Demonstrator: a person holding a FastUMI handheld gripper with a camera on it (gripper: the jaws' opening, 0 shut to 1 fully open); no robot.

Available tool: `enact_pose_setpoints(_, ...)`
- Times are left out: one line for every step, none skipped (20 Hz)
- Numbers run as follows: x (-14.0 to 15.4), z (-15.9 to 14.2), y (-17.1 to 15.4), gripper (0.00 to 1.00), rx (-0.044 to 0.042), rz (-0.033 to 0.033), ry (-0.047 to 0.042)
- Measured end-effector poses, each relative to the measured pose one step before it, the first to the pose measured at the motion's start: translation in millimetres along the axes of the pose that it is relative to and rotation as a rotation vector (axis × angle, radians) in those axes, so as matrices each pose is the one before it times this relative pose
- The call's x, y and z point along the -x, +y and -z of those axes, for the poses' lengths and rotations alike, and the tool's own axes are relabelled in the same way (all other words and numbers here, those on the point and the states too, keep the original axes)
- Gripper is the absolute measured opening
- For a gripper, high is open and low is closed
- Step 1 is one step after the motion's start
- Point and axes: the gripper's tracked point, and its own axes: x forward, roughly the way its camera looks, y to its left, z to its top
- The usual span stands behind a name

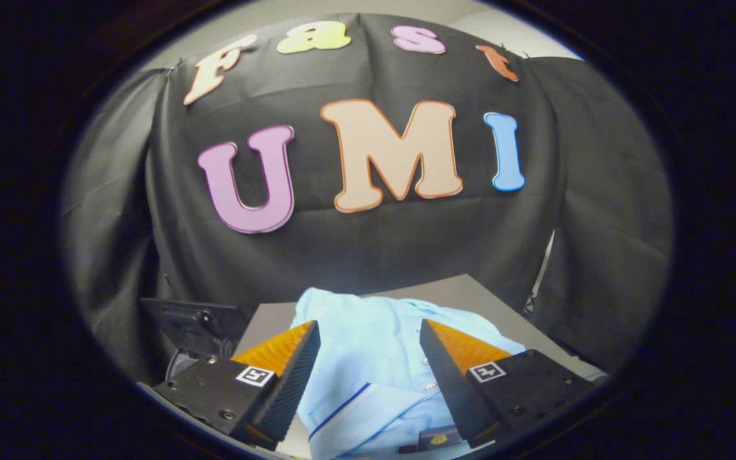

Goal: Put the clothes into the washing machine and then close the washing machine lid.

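Observation:
A light blue buttoned shirt (368,358) lies crumpled on a grey surface (464,294), reaching from between my fingers to just beyond them. My gripper (369,342) stands open, one finger on each side of the cloth with a wide gap. The left finger (291,370) and the right finger (451,370) sit at the shirt's edges; I cannot tell whether they touch it. A dark label shows on the shirt close to me, by the right finger.
A dark device on a stand (199,322) sits to the left of the grey surface, just beyond my left finger. Black cloth hangs as the booth's wall behind everything.

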Motion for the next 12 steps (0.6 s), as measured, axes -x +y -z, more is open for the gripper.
enact_pose_setpoints(-7.4, 4.24, -12.72, 0.95, 0.04669, 0.05404, 0.02271)
enact_pose_setpoints(-7.05, 6.99, -6.01, 0.96, 0.0613, 0.03089, 0.03574)
enact_pose_setpoints(-5.53, 10.83, -5.62, 0.96, 0.06181, 0.02734, 0.04646)
enact_pose_setpoints(-5.03, 7.52, 0.79, 0.97, 0.04684, 0.00726, 0.03823)
enact_pose_setpoints(-4.31, 3.82, 2.15, 0.97, 0.01741, -0.00215, 0.02082)
enact_pose_setpoints(-2.5, 1.51, 2.66, 0.98, -0.00686, -0.01727, 0.01937)
enact_pose_setpoints(-1.7, 1.9, 3.65, 0.94, -0.02492, -0.01379, 0.01259)
enact_pose_setpoints(-2.81, 2.87, 2.13, 0.84, -0.0456, -0.02193, 0.01683)
enact_pose_setpoints(0.6, 2.93, 1.17, 0.81, -0.05701, -0.02141, 0.01304)
enact_pose_setpoints(-1.2, 1.71, 2.85, 0.76, -0.0572, -0.02578, -0.00346)
enact_pose_setpoints(-1.17, 0.23, -3.15, 0.7, -0.0275, 0.00164, -0.01424)
enact_pose_setpoints(2.34, -2.75, -1.37, 0.55, -0.01287, 0.00374, -0.03244)
